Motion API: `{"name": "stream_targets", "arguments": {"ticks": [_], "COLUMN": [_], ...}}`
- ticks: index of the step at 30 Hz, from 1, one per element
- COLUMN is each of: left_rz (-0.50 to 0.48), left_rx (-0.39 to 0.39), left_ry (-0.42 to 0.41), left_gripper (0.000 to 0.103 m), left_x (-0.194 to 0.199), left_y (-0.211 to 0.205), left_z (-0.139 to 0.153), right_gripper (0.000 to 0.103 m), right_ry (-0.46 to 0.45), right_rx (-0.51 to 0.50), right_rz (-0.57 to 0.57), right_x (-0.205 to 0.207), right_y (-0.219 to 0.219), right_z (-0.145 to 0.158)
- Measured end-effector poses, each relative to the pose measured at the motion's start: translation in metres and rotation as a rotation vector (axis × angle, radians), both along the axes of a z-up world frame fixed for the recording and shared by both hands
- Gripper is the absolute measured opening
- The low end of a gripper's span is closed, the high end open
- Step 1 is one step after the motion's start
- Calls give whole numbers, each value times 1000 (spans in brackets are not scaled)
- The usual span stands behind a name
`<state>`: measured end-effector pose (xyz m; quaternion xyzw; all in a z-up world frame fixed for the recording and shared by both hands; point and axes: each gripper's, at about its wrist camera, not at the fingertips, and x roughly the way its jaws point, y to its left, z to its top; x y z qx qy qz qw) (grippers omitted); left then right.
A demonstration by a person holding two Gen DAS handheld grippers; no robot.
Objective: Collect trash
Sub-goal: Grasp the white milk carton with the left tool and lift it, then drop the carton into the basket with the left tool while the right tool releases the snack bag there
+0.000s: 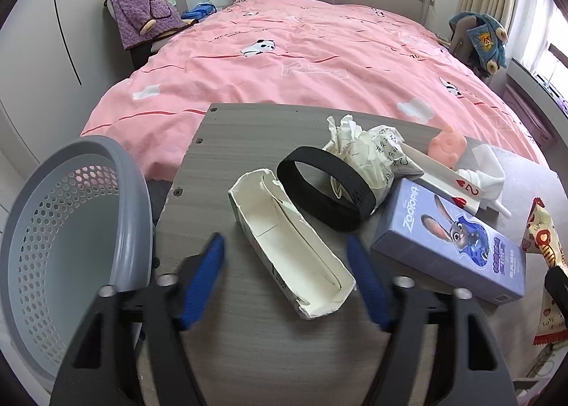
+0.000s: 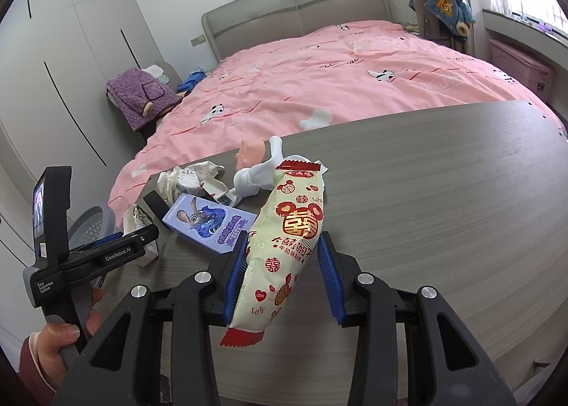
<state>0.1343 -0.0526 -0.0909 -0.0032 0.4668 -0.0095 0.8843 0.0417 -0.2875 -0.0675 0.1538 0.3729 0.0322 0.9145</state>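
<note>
A torn white carton lies on the grey wooden table between the blue pads of my open left gripper. Behind it are a black band and crumpled paper. A cream and red snack wrapper lies between the fingers of my right gripper, which stands open around it; the left pad touches it. The wrapper also shows at the right edge of the left wrist view. A grey perforated bin stands left of the table.
A purple Zootopia box, a playing card, a white plastic piece and a pink toy lie on the table. A pink-covered bed stands behind. The left gripper's handle and hand show at left.
</note>
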Motion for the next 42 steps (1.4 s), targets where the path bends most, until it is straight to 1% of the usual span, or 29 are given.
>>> {"name": "stream_targets", "arguments": {"ticks": [1, 3, 6, 13, 17, 21, 31, 35, 42], "left_rz": [-9, -16, -24, -23, -27, -27, 2, 18, 64], "left_rx": [-5, -13, -24, -9, 12, 13, -6, -5, 3], "left_ry": [10, 20, 19, -2, -33, -60, -104, -115, -141], "left_gripper": [38, 28, 28, 28, 28, 28, 28, 28, 28], "left_x": [1, 0, -5, -26, -40, -51, -77, -85, -98], "left_y": [0, 1, 5, 16, 22, 30, 64, 79, 116], "left_z": [-1, -2, 0, 12, 22, 30, 42, 45, 54], "right_gripper": [39, 39, 39, 39, 39, 39, 39, 39, 39], "right_ry": [0, -1, 2, -2, -13, -13, -42, -51, -68], "right_rx": [0, -2, -6, -11, -23, -29, -56, -59, -64], "right_rz": [-2, -3, -5, 2, 17, 33, 116, 166, 273], "right_x": [-1, -2, -4, -9, -11, -12, -21, -24, -19], "right_y": [0, 0, 0, 6, 13, 24, 69, 95, 144], "right_z": [0, 1, 1, 5, 10, 12, 26, 30, 39]}}
